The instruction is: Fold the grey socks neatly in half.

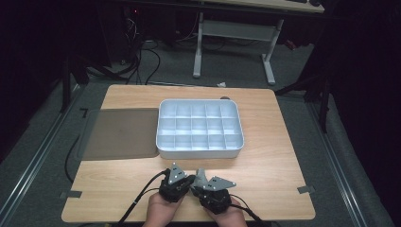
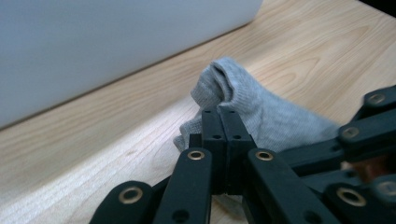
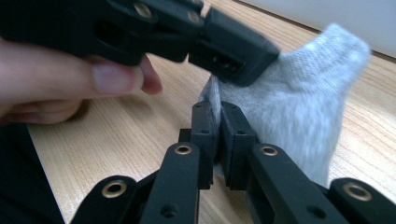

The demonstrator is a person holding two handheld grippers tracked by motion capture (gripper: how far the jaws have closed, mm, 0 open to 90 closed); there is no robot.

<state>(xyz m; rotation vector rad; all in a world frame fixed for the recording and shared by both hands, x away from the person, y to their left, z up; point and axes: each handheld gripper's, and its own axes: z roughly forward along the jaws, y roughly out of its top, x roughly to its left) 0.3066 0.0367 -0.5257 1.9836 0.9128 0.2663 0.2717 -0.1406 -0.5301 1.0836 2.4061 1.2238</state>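
Observation:
A small grey sock is bunched just above the wooden table near its front edge, held between my two grippers. My left gripper is shut, its jaws pinching a fold of the sock. My right gripper is also shut, with a thin edge of the sock caught between its pads. In the high view the left gripper and right gripper meet tip to tip, with the sock showing as a grey scrap between them. In the right gripper view the left gripper crosses overhead, held by a hand.
A white tray with several empty compartments stands in the middle of the table, just beyond the grippers. A dark grey mat lies to its left. Cables trail from the grippers toward the front edge. A desk frame stands on the floor behind.

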